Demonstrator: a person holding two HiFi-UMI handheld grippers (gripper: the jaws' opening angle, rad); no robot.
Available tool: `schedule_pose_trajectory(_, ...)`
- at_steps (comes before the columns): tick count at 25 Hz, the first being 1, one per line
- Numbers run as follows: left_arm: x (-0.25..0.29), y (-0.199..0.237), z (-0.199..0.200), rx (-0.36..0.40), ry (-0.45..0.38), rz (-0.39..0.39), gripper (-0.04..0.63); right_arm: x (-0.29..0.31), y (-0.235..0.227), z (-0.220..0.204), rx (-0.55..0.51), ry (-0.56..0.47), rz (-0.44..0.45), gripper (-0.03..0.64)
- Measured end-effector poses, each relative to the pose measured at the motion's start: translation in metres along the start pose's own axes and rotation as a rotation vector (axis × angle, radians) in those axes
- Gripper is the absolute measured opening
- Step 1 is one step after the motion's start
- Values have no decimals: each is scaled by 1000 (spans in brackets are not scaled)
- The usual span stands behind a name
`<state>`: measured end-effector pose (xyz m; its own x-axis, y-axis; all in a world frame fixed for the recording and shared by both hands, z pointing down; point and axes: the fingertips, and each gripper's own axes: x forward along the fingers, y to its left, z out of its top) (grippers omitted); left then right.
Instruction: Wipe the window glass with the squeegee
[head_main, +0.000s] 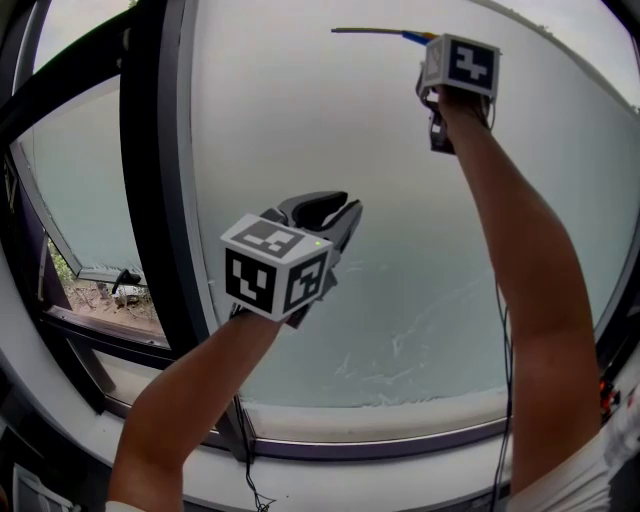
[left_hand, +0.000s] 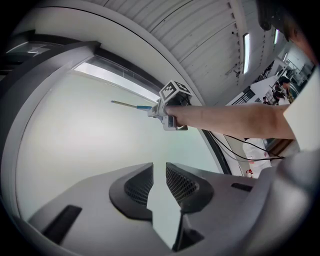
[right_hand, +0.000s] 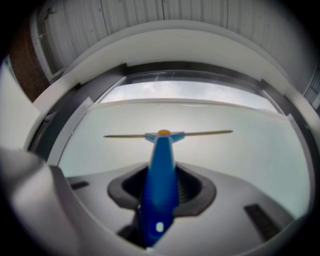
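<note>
The squeegee has a blue handle and a thin long blade. My right gripper is shut on the handle, raised high at the top right of the window glass. The blade lies level against the frosted pane near its upper edge. My left gripper hovers lower, left of centre, close to the glass. Its jaws stand a narrow gap apart with nothing between them. From the left gripper view, the right gripper and squeegee show up high.
A dark upright frame bar borders the pane on the left, with a tilted-open side window beyond it. The white sill runs below. Faint wet streaks mark the lower glass. A cable hangs beside my right arm.
</note>
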<state>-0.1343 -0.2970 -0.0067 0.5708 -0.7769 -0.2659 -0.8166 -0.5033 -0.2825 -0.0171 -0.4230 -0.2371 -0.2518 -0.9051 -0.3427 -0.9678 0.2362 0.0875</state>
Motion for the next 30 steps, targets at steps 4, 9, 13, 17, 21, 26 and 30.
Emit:
schedule_pose_trajectory(4, 1, 3, 4, -9, 8, 5, 101, 3, 2, 1, 4, 15, 9, 146)
schedule_pose_trajectory(9, -2, -10, -15, -7, 18, -1, 101, -7, -4, -27, 9, 21, -1, 146)
schedule_pose_trajectory(13, -2, -16, -17, -3, 21, -7, 101, -10, -4, -36, 9, 27, 2, 146)
schedule_pose_trajectory(17, -3, -19, -21, -9, 27, -9, 101, -14, -3, -45, 4, 39, 14, 146)
schedule_pose_trajectory(21, -4, -22, -24, -13, 32, -10, 101, -18, -3, -55, 0, 56, 16, 146)
schedule_pose_trajectory(26, -4, -24, -25, -15, 32, -13, 101, -19, -4, -66, 0, 68, 17, 146)
schedule_pose_trajectory(30, -5, -25, -28, -22, 36, -16, 101, -22, -3, -72, -5, 61, 18, 146)
